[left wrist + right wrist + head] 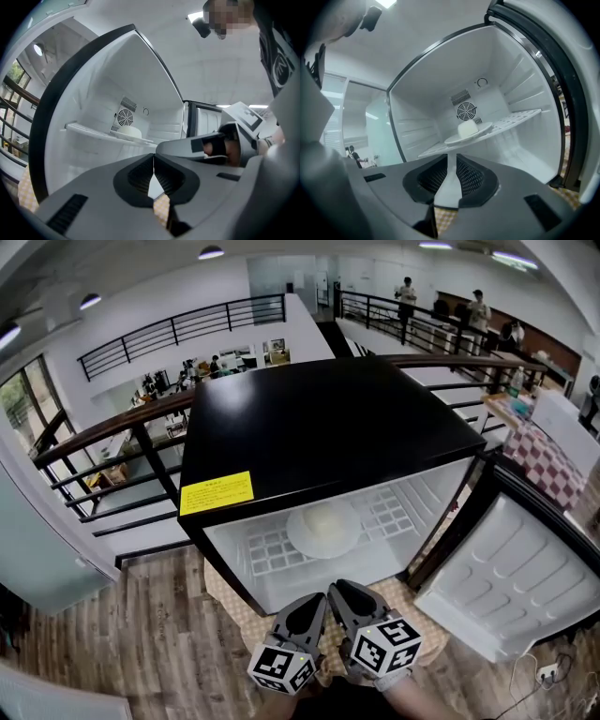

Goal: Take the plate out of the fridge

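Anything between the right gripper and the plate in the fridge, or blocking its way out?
Nothing visible. The fridge door is swung open, the plate sits on the wire shelf with bare shelf around it, and the right gripper faces it from outside the opening.

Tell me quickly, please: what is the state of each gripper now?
Left gripper: closed, tips touching, holding nothing.
Right gripper: slightly open, narrow gap between the jaws, holding nothing.
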A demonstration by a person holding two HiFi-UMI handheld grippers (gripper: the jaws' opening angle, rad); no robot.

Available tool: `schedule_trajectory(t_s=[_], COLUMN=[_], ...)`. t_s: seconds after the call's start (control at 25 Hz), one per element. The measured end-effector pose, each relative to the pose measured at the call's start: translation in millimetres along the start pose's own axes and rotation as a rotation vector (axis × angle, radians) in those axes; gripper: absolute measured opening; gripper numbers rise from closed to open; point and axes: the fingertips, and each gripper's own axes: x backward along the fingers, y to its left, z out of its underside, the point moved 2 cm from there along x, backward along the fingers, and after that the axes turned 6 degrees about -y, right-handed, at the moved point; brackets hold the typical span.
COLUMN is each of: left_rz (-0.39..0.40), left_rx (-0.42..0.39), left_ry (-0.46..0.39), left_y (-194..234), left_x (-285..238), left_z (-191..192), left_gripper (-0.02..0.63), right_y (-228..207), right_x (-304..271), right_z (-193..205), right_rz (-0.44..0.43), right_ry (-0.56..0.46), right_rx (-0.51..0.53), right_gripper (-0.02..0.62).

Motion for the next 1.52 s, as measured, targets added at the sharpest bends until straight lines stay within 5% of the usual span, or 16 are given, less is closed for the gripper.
schedule_trajectory(t_s=[0.2, 0.4, 0.88, 1.52], left_rz=[-0.007, -0.008, -0.007, -0.023], left_rx=[0.009, 0.010, 0.017, 0.016], left_ry=[0.003, 0.008, 0.017, 0.022], left_y=[4.2, 4.5, 2.0, 2.4], left_x=[-5.9, -9.3, -8.3, -4.7], left_z=[3.7, 7.8, 11.1, 14.7], left_gripper=[0.011, 0.011, 0.011, 0.011], right_y=[-16.0, -24.1, -47.7, -39.6], right_x=[-16.0, -27.1, -37.8, -16.2], right_z=[-16.7, -27.6, -34.6, -32.5], right_rz=[0.041, 0.049, 0.168, 0.109], right_ry=[-0.041, -0.048, -0.090, -0.127], right_rx=[-0.176, -0.218, -0.620, -0.779], right_gripper=[0.058, 0.084, 0.103, 0.057])
